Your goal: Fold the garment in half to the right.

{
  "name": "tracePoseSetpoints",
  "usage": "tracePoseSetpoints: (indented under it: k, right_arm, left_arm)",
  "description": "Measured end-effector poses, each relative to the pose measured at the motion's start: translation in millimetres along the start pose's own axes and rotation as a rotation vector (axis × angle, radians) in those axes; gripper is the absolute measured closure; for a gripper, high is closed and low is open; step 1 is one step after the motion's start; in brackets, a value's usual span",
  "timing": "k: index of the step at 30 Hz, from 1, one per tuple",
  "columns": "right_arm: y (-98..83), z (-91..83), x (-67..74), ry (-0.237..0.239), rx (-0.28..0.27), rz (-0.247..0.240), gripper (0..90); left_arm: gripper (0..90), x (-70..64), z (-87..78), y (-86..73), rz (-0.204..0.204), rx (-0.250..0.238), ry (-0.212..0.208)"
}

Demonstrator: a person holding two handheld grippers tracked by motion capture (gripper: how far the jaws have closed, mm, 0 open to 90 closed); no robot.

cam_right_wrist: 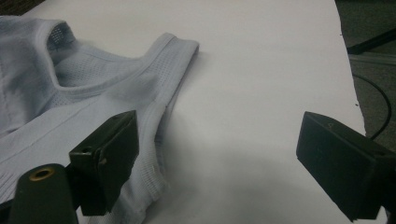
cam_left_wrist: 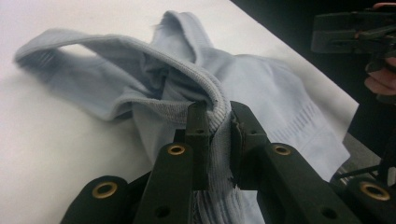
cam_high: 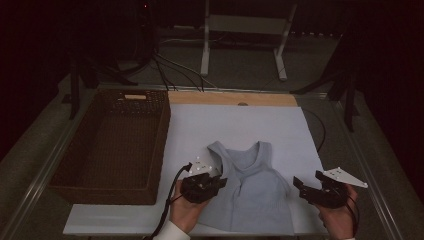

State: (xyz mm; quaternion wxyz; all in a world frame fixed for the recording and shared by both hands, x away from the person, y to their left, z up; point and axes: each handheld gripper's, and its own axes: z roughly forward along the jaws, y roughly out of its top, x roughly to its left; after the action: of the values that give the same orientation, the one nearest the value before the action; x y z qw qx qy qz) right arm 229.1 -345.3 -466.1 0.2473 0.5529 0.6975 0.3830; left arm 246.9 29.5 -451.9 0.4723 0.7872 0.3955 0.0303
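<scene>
Pinching the ribbed armhole hem of the soft, light tank top point(cam_left_wrist: 280, 88), our left claw point(cam_left_wrist: 219, 126) holds it. Our right claw point(cam_right_wrist: 215, 154) gapes wide beside the top's other side, where we judge that hem the best hold.

My fingers point(cam_left_wrist: 198, 135) are looking black with little gold rings. The top point(cam_high: 250, 185) is showing pale blue, with thin ribbed lines on its edges and tiny holes in its mesh. The desk point(cam_high: 240, 125) is looking white. The basket point(cam_high: 112, 145) is looking dark brown and woven.
</scene>
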Motion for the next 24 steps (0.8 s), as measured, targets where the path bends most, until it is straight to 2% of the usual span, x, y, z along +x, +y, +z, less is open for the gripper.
tracePoseSetpoints:
  k: [16, 24]
  right_arm:
    - [-0.1, 0.4, 0.4, 0.003, 0.002, -0.001, 13.6]
    - [-0.1, 0.5, 0.7, 0.003, 0.002, -0.004, 13.7]
  left_arm:
    - [80.4, -30.7, 28.4, 14.3, 0.062, 0.024, -0.087]
    - [80.4, -46.9, 44.8, 17.2, 0.099, 0.058, -0.127]
